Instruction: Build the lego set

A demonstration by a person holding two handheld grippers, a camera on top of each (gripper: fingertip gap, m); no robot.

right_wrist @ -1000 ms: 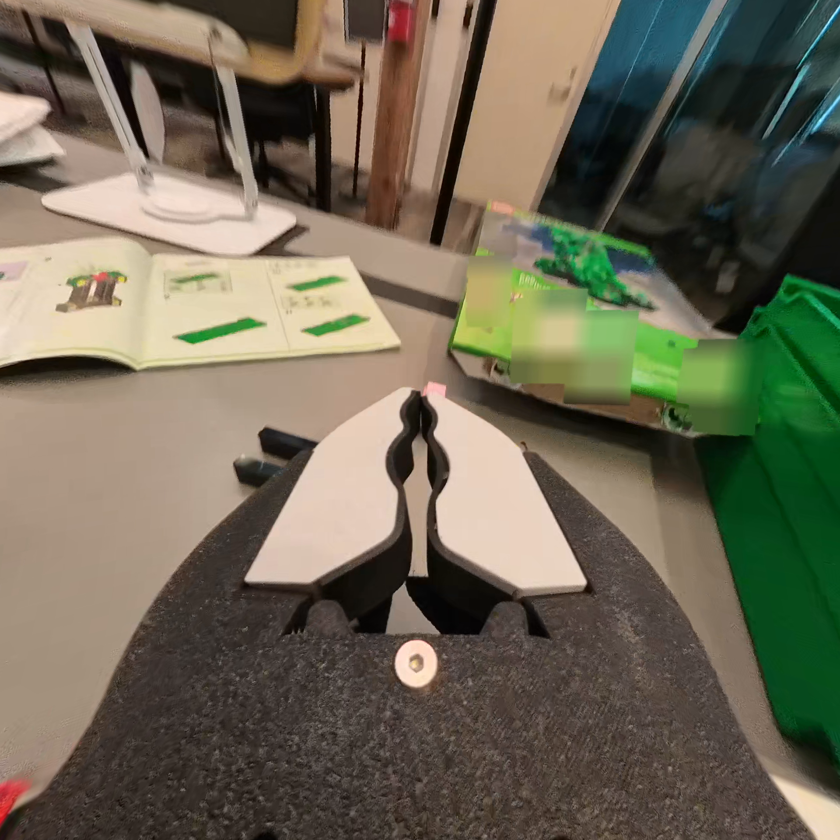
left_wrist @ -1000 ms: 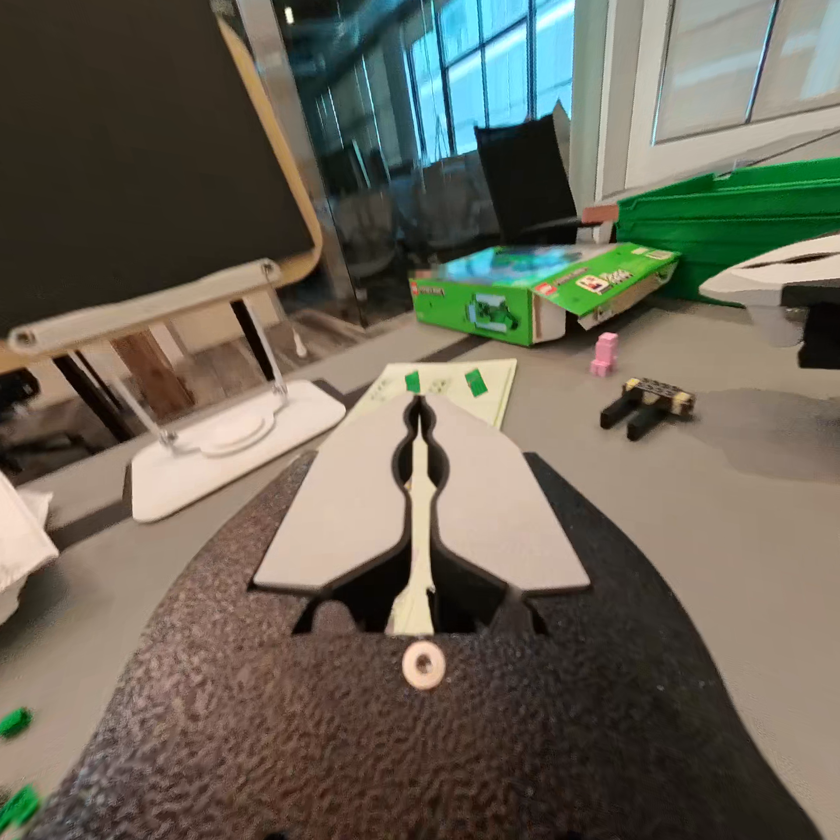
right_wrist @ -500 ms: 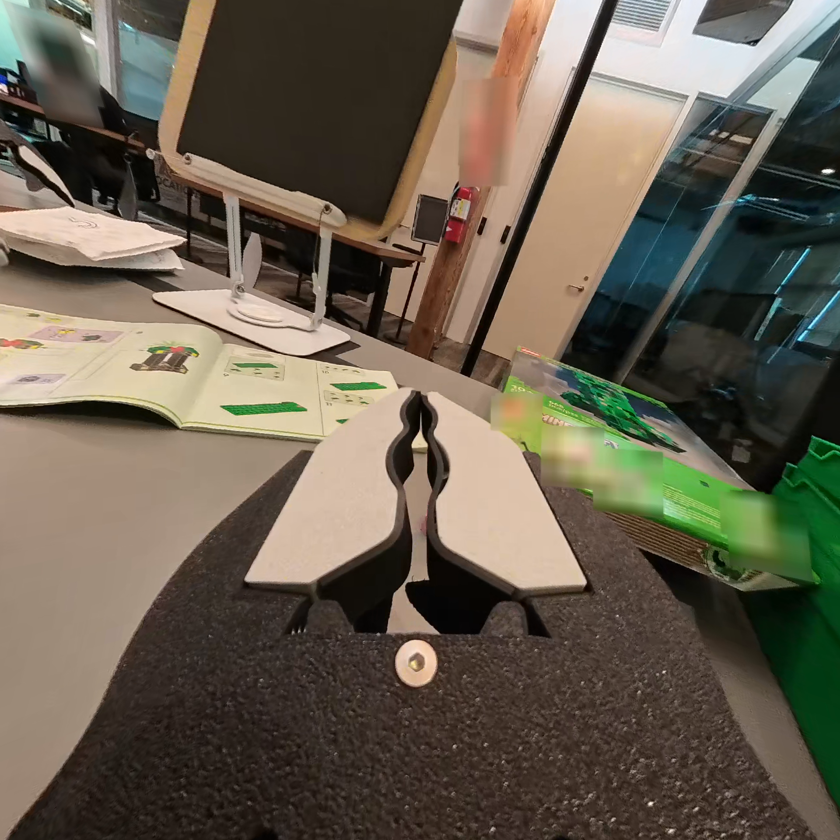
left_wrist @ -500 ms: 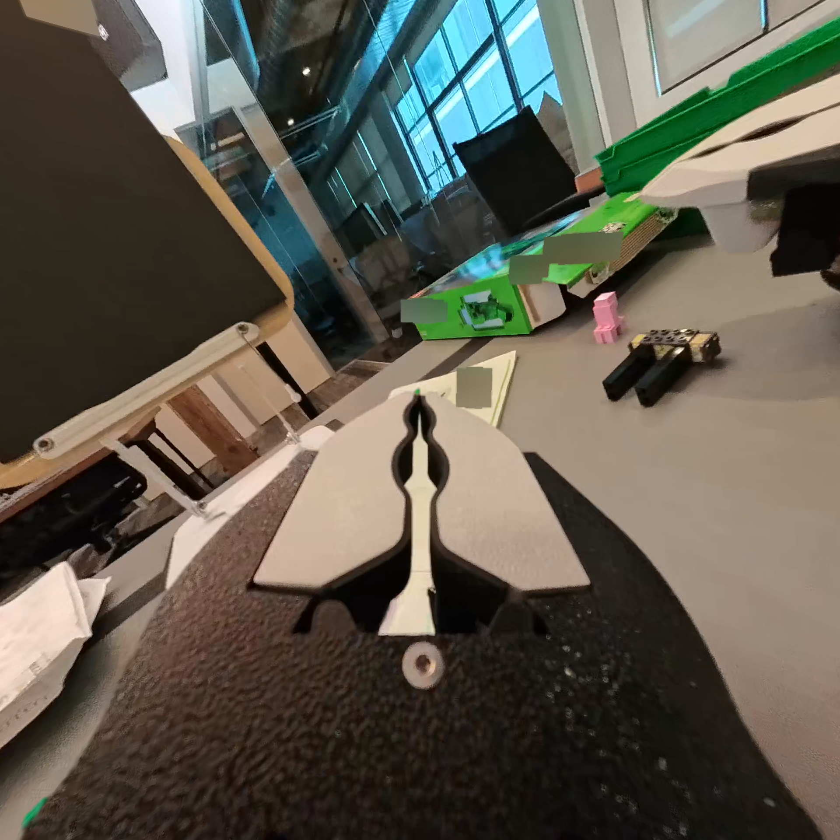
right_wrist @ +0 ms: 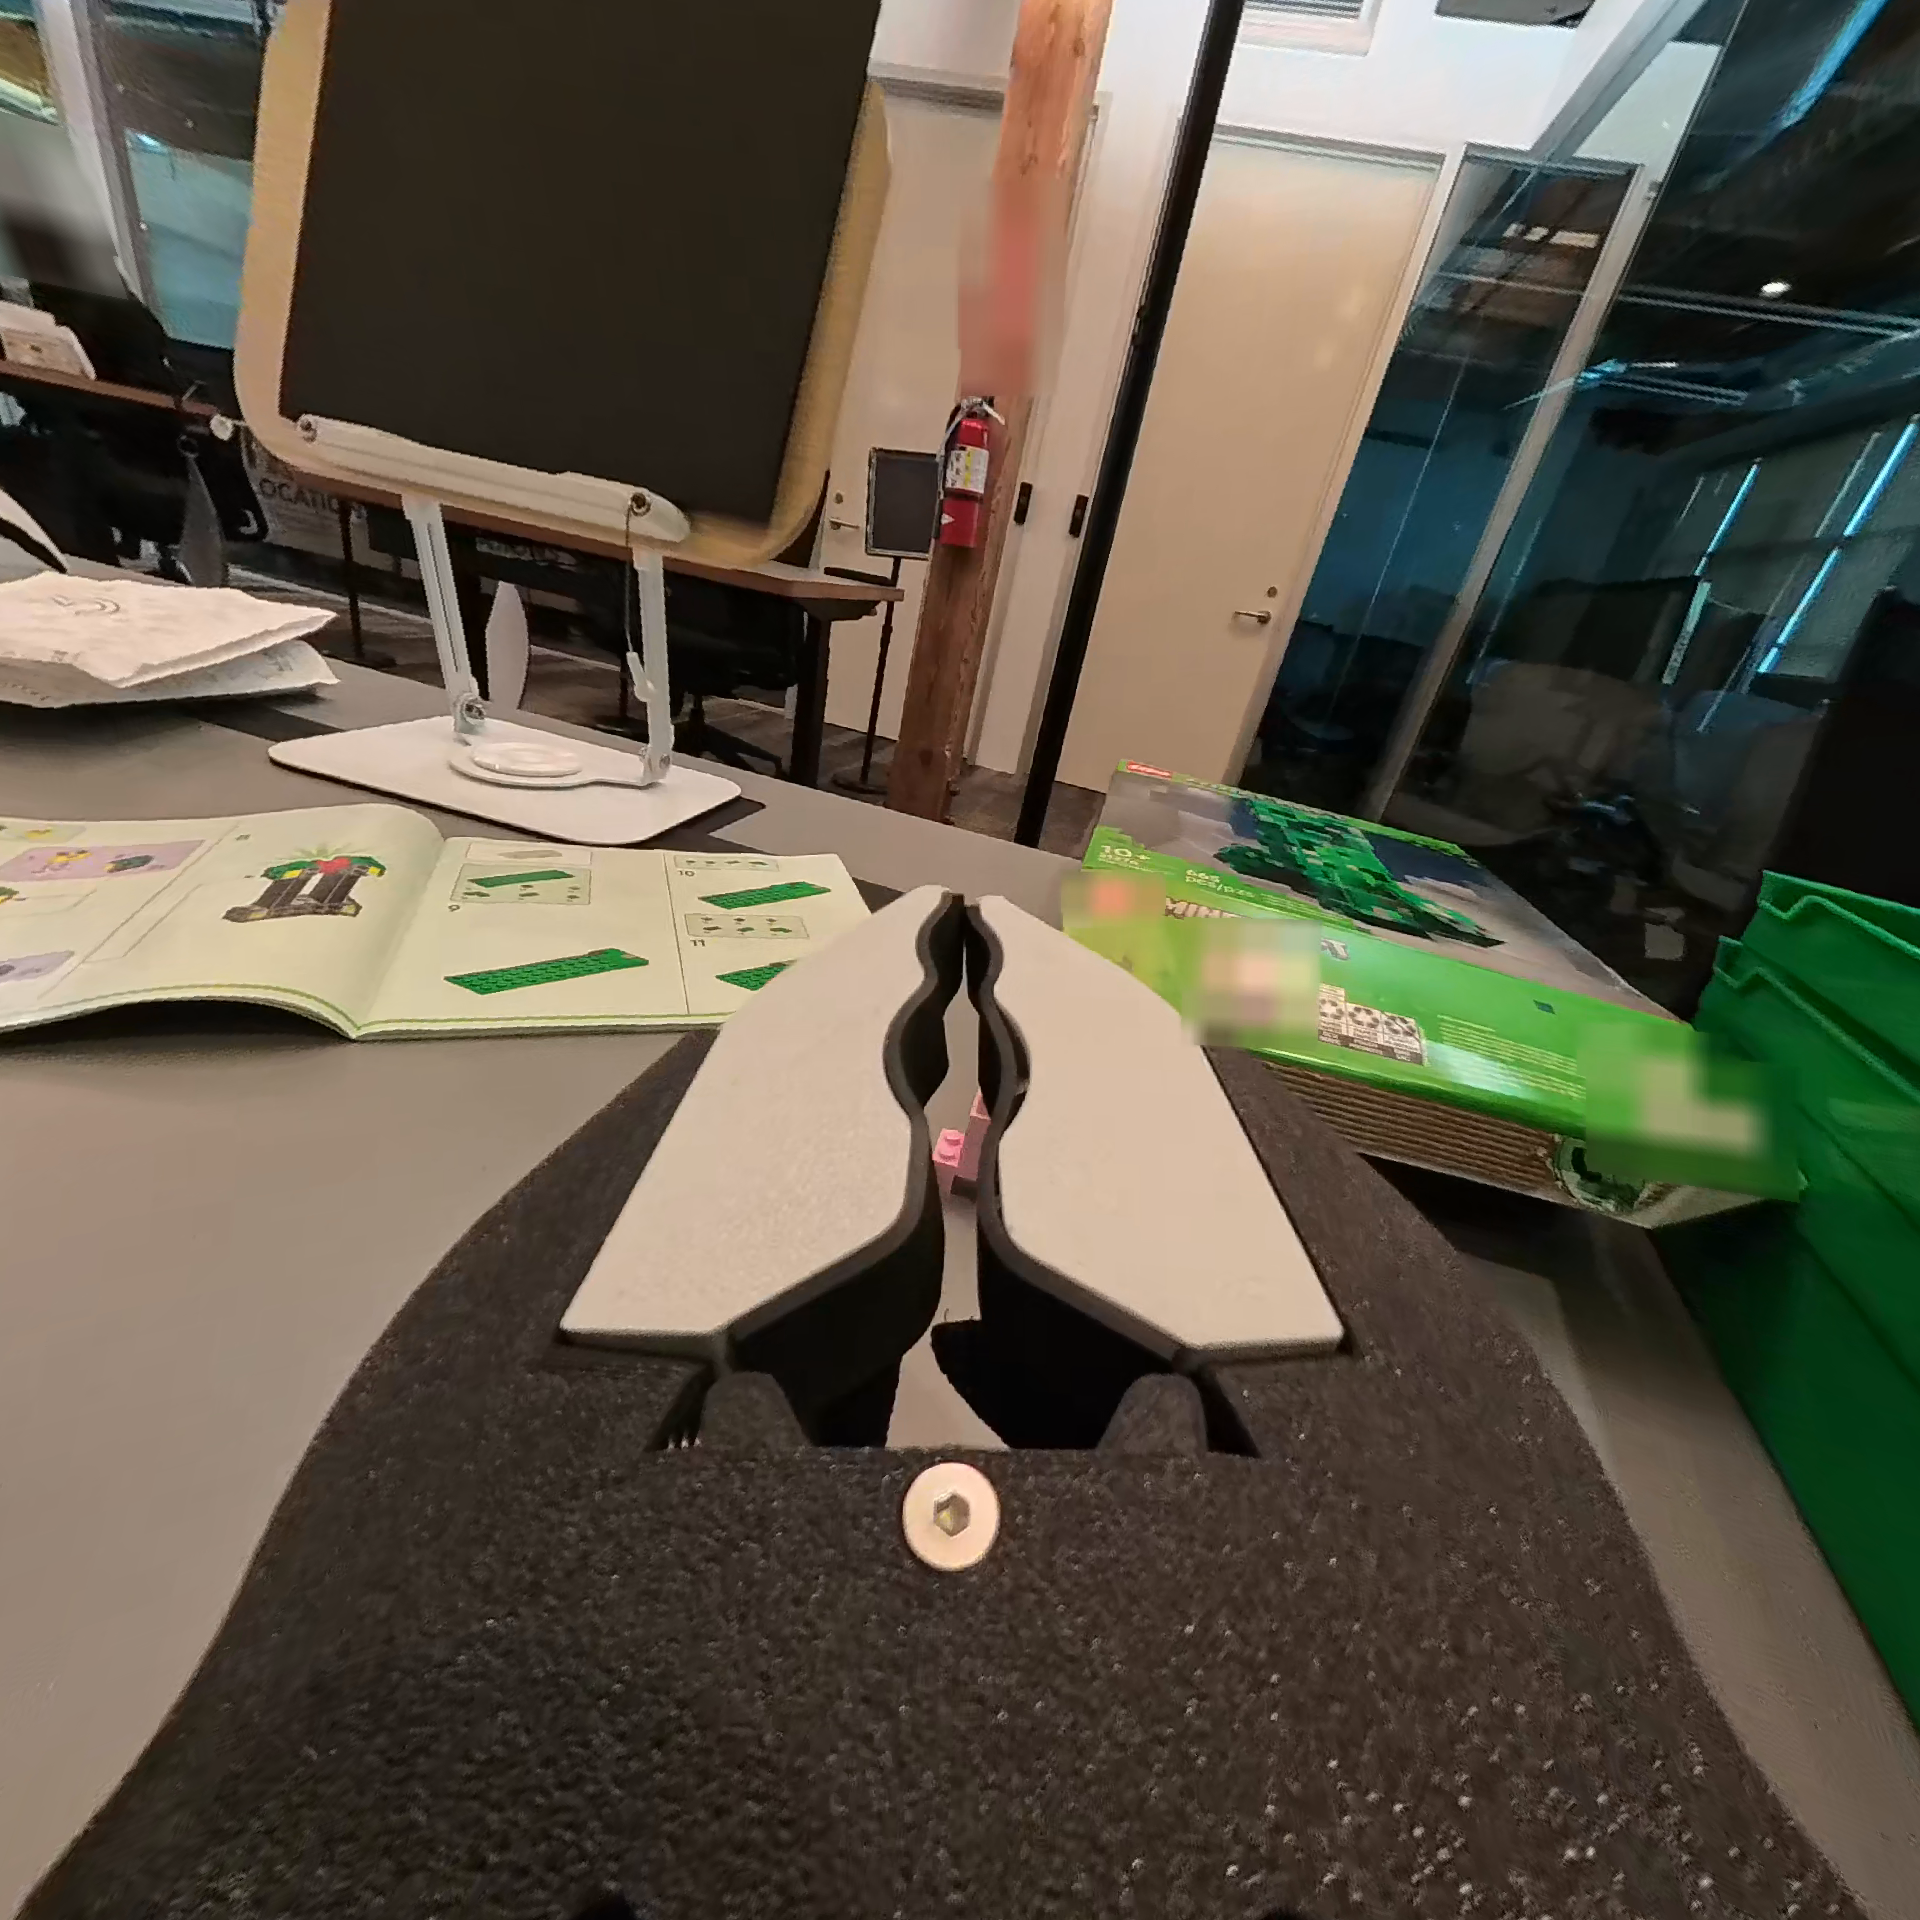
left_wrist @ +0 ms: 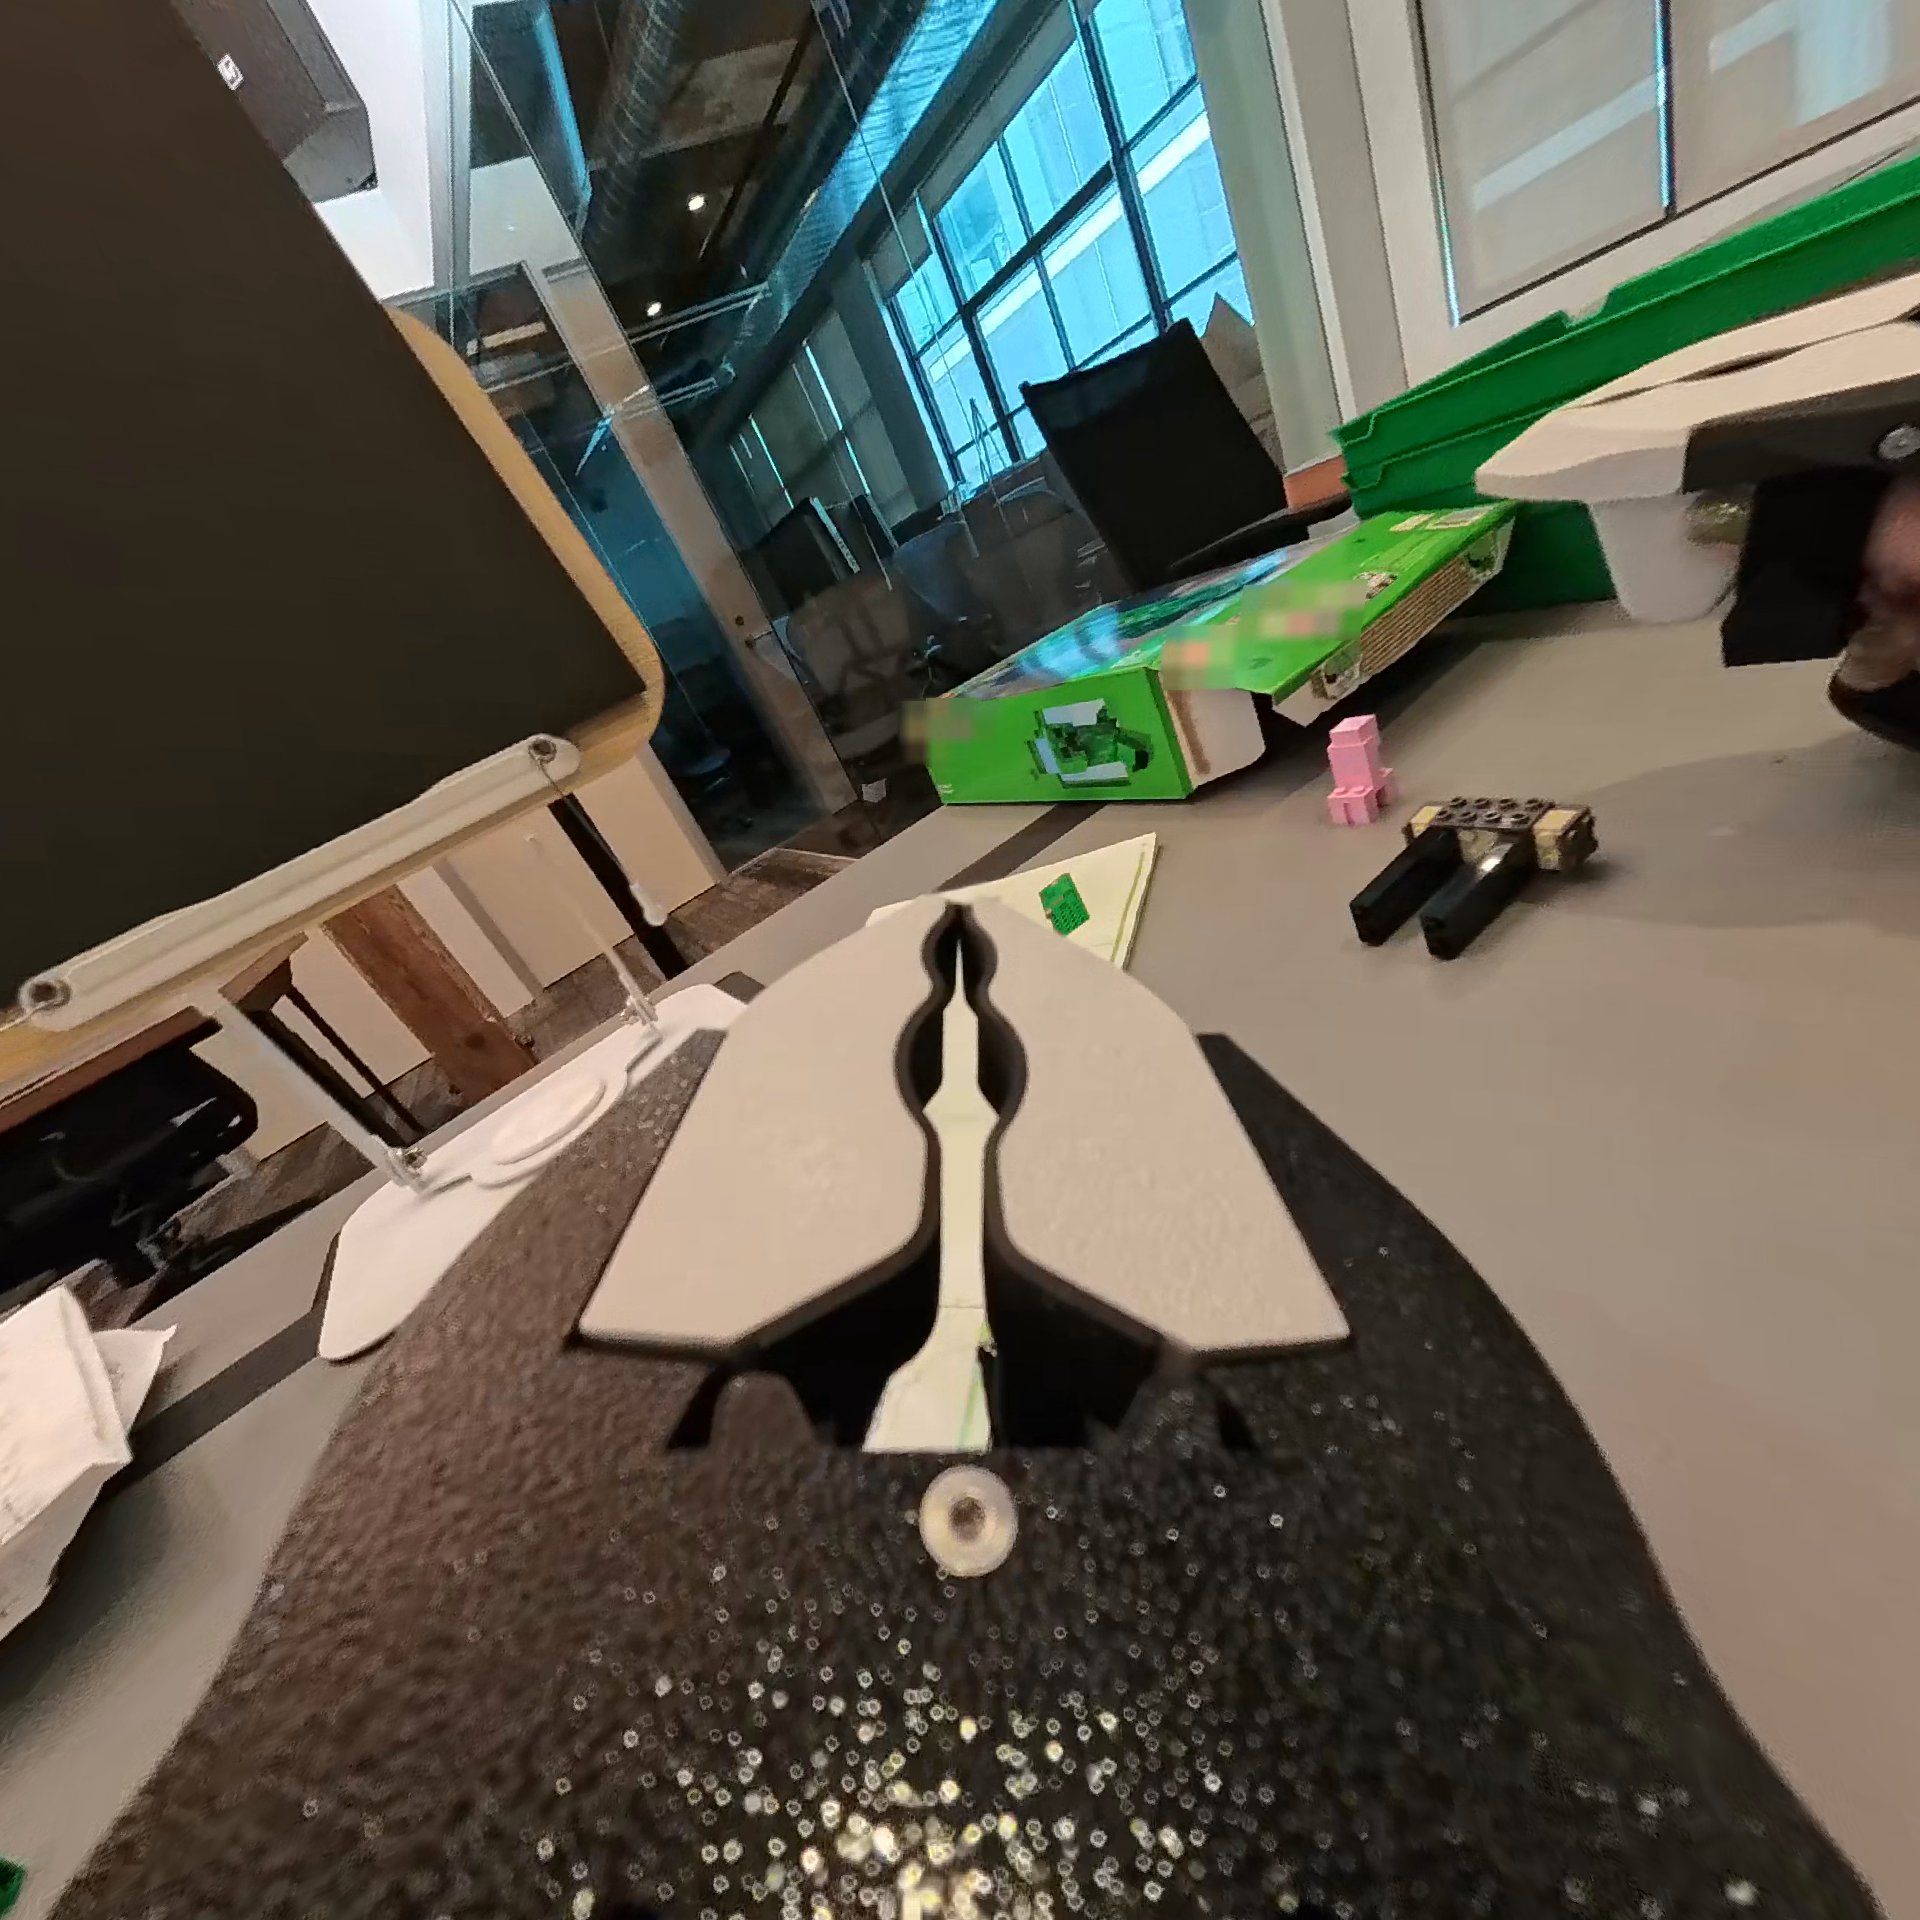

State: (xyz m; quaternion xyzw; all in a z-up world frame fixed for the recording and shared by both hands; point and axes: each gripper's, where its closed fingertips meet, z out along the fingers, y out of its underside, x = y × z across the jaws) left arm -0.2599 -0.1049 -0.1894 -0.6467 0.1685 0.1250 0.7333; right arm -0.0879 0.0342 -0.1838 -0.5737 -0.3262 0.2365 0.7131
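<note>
My left gripper [left_wrist: 961,916] is shut and empty, raised above the grey table over the instruction booklet [left_wrist: 1101,899]. To its right on the table stand a small black and tan lego build [left_wrist: 1475,862] and a pink lego figure [left_wrist: 1356,771]. My right gripper [right_wrist: 958,909] is shut and empty; it also shows at the right edge of the left wrist view [left_wrist: 1704,436], above the table. The pink figure [right_wrist: 961,1143] shows through the gap between the right fingers. The open instruction booklet [right_wrist: 416,914] lies to the left in the right wrist view.
The green lego box [left_wrist: 1174,707] lies behind the figure and also shows in the right wrist view [right_wrist: 1351,956]. Green bins [right_wrist: 1829,1195] stand at the right edge. A dark board on a white stand [right_wrist: 520,769] and white paper bags [right_wrist: 145,634] are to the left. Tip to tip, the grippers are about 25 centimetres apart.
Both grippers have tilted up and risen from the table, so the views now show more of the room. Both have stayed shut.
</note>
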